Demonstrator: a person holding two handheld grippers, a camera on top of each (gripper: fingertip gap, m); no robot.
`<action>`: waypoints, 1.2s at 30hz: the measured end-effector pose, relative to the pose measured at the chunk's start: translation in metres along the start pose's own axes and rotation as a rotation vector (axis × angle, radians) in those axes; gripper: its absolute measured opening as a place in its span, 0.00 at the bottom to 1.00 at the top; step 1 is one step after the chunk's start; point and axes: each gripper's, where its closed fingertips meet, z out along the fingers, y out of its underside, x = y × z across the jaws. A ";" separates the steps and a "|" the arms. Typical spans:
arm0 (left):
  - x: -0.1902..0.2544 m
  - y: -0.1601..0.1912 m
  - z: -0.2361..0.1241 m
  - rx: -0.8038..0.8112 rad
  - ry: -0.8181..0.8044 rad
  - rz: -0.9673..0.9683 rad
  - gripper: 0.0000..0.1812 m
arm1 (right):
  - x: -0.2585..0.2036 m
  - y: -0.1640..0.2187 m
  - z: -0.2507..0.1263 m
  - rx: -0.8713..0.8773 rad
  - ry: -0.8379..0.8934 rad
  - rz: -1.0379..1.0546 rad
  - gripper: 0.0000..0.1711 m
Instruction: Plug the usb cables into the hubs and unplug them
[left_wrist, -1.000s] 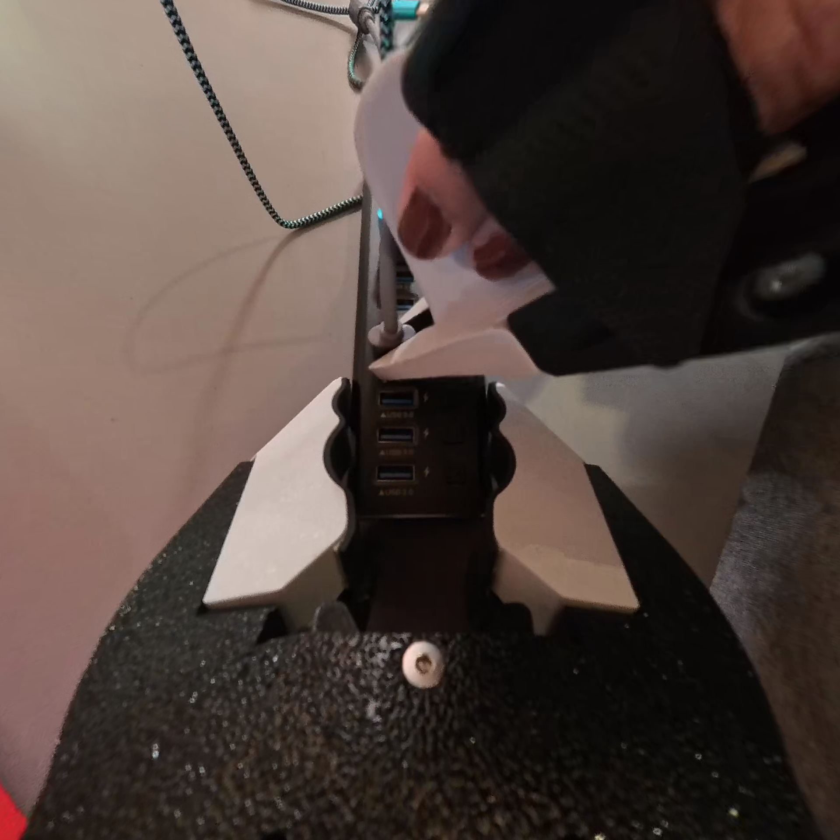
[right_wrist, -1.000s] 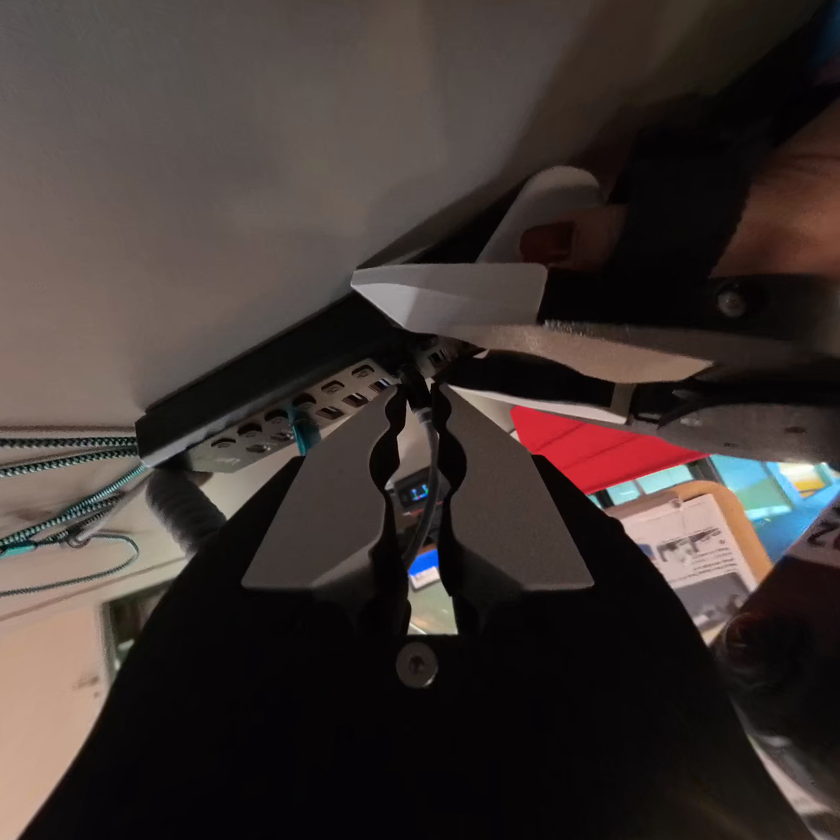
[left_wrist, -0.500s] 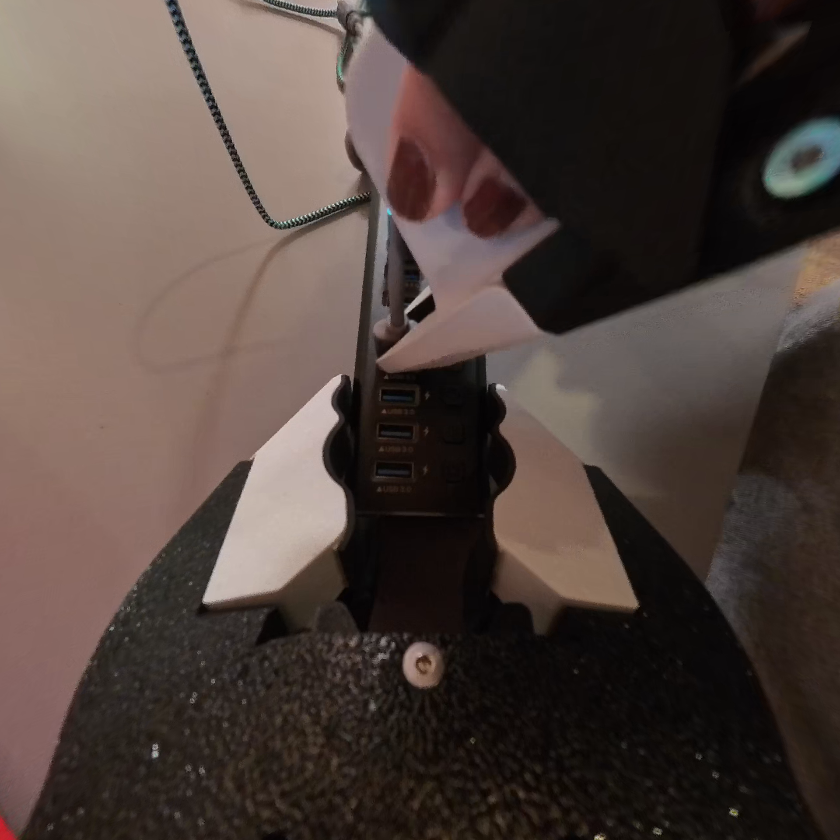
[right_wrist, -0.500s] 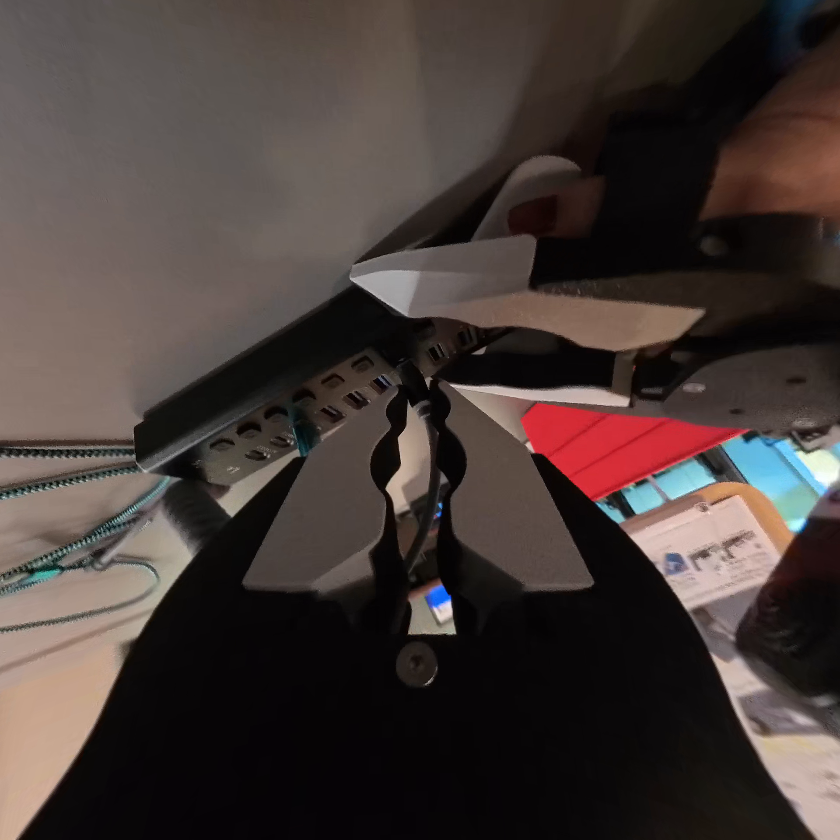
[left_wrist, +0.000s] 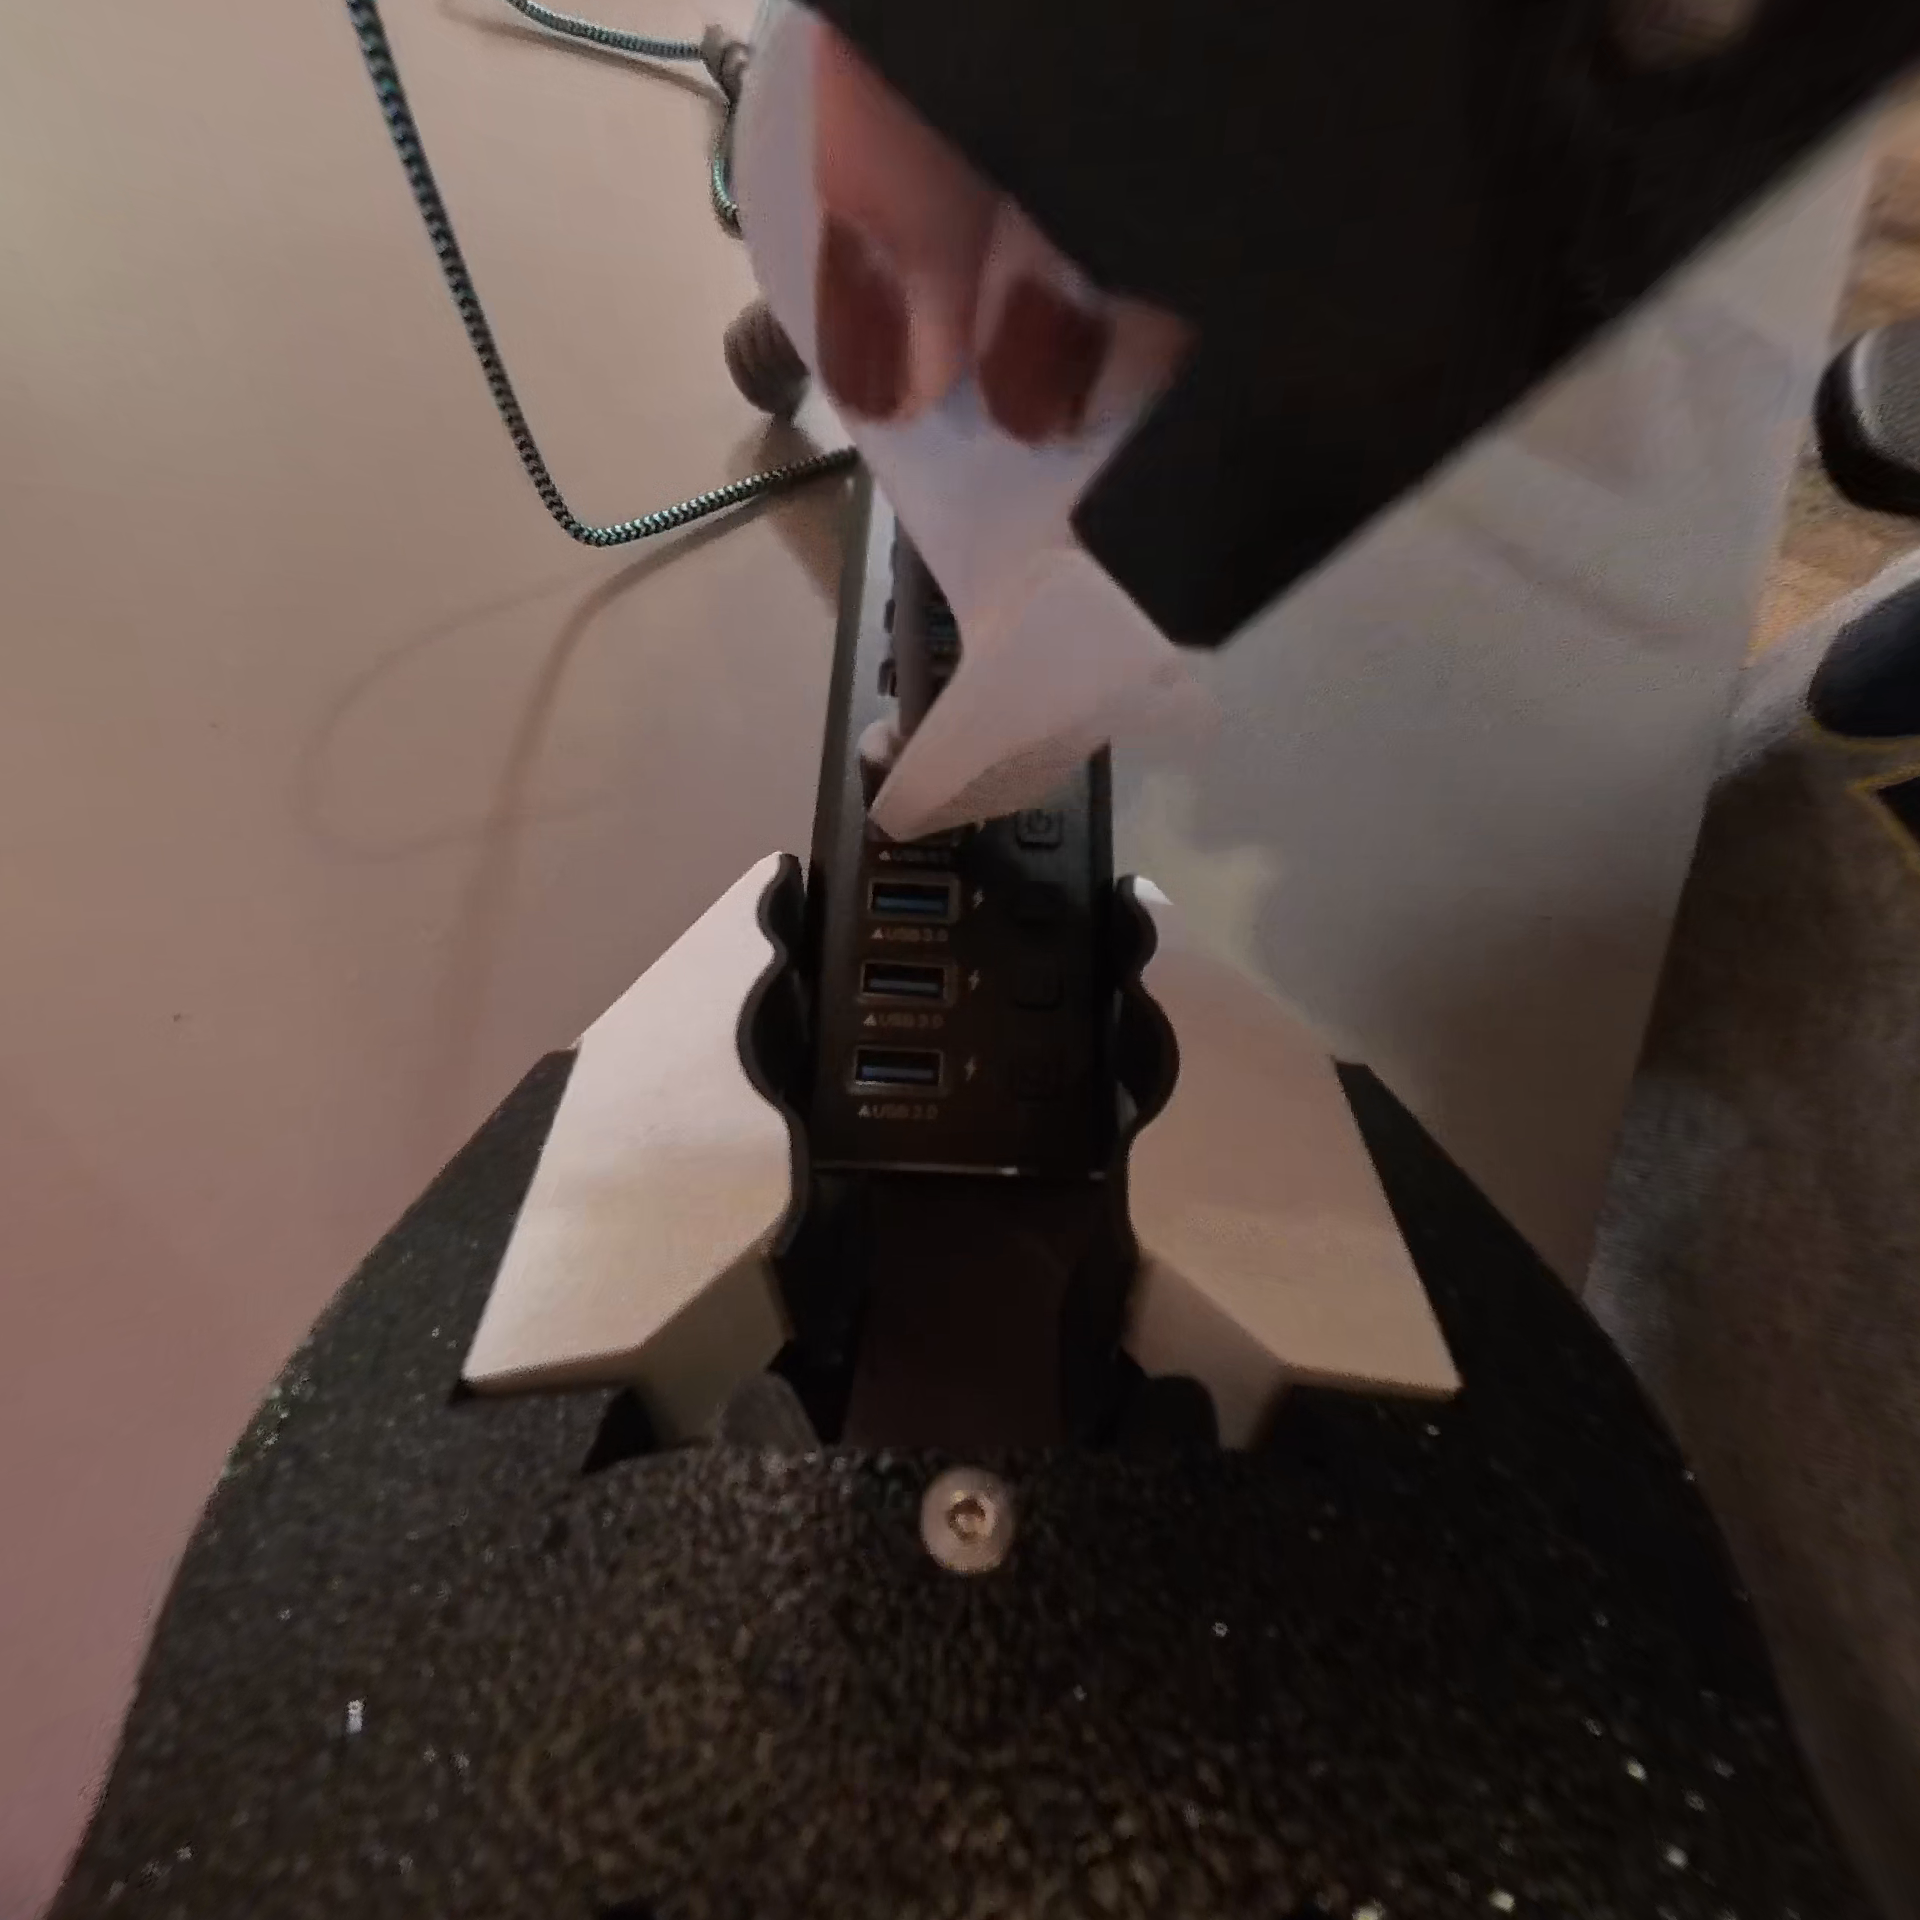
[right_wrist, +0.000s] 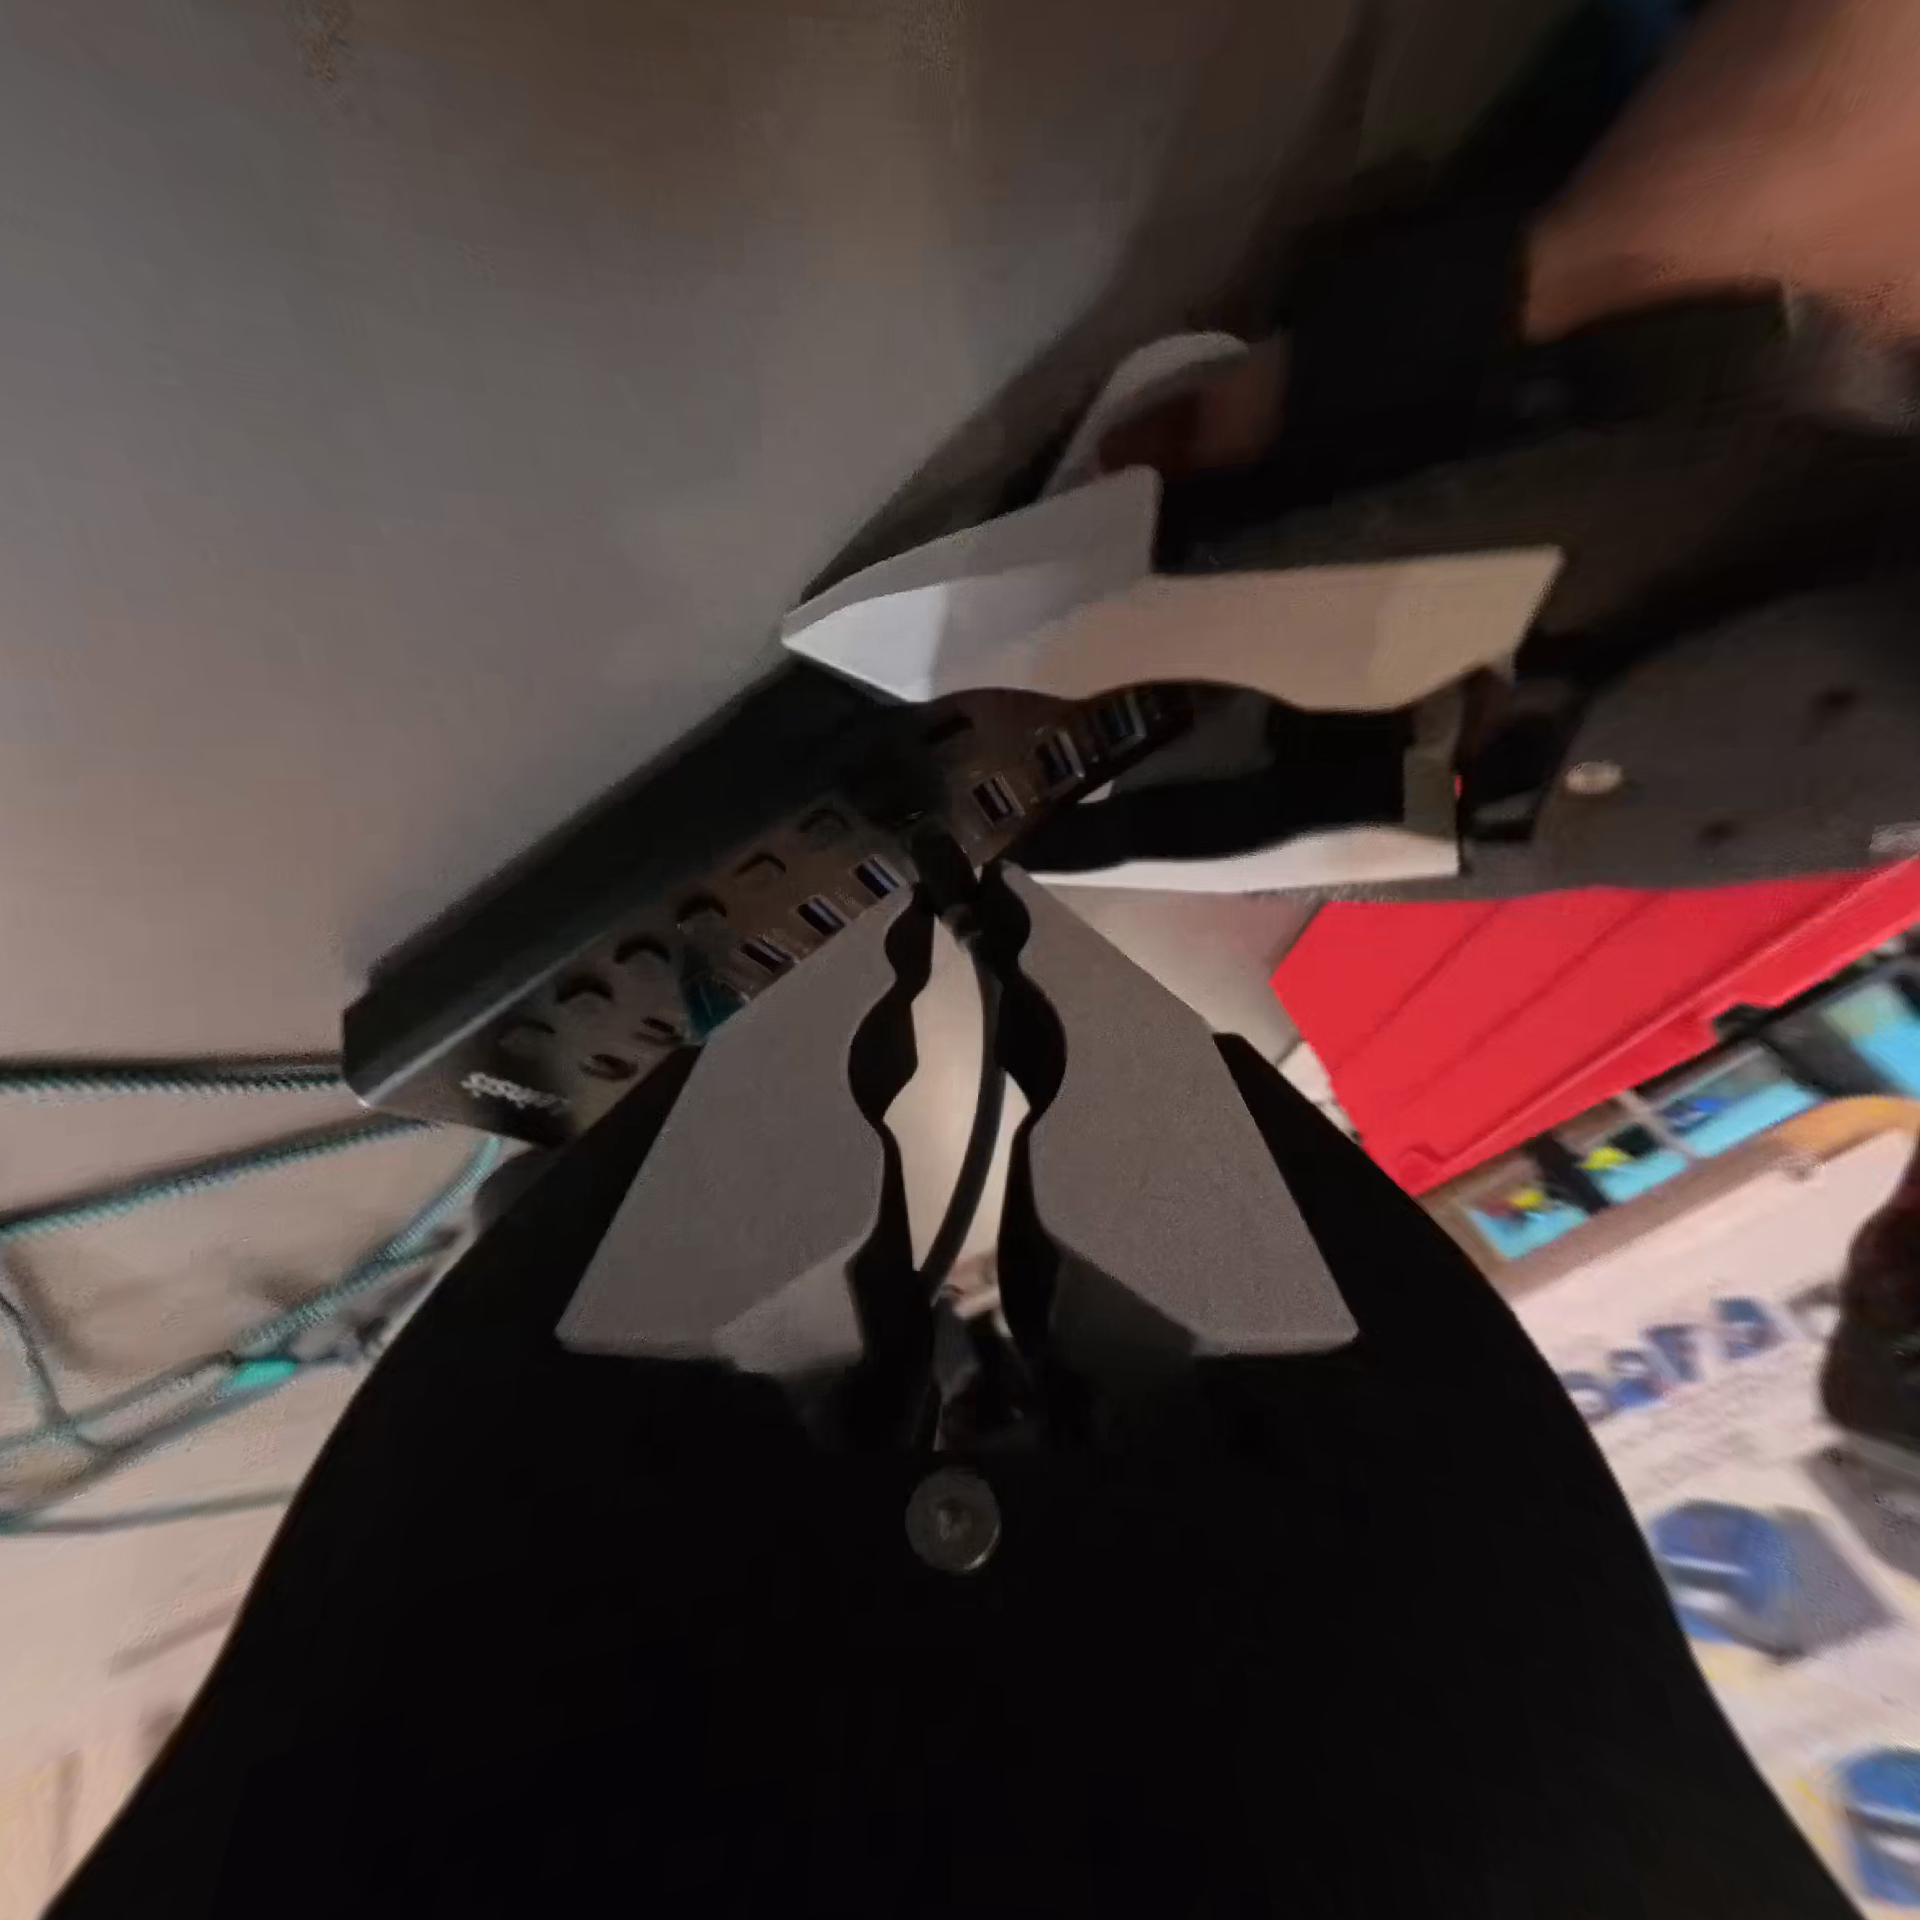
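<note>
My left gripper (left_wrist: 958, 878) is shut on the near end of a black USB hub (left_wrist: 966, 1039), whose row of blue ports faces up. My right gripper (left_wrist: 914, 800), with white fingers, reaches down to a port just beyond the left fingertips. In the right wrist view my right gripper (right_wrist: 956, 888) is shut on a black USB cable plug (right_wrist: 948, 857), which meets the hub's (right_wrist: 623, 883) port row. Its cable (right_wrist: 971, 1122) trails back between the fingers. I cannot tell how deep the plug sits. The left gripper (right_wrist: 914, 758) clamps the hub's end there.
Braided teal-and-black cables (left_wrist: 457, 270) lie on the beige table (left_wrist: 260, 727) behind the hub. A teal plug (right_wrist: 707, 997) sits in a far port. A red box (right_wrist: 1507, 1018) stands beyond. A person's fingers (left_wrist: 862, 312) rest on the right gripper. Grey fabric (left_wrist: 1766, 1247) is at right.
The right gripper has swung and tilted about the plug while its tip stays at the same port. The upright cable seen before is now hidden. The left grip is unchanged.
</note>
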 end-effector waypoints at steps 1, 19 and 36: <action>0.000 -0.001 0.000 0.006 0.011 -0.013 0.32 | 0.000 0.000 0.000 0.027 0.004 0.043 0.05; 0.000 0.000 0.002 -0.012 -0.018 0.006 0.32 | -0.005 0.024 0.007 -0.175 -0.013 0.078 0.07; 0.000 0.000 0.002 -0.012 -0.021 0.003 0.32 | -0.001 0.018 -0.016 0.060 -0.070 0.614 0.21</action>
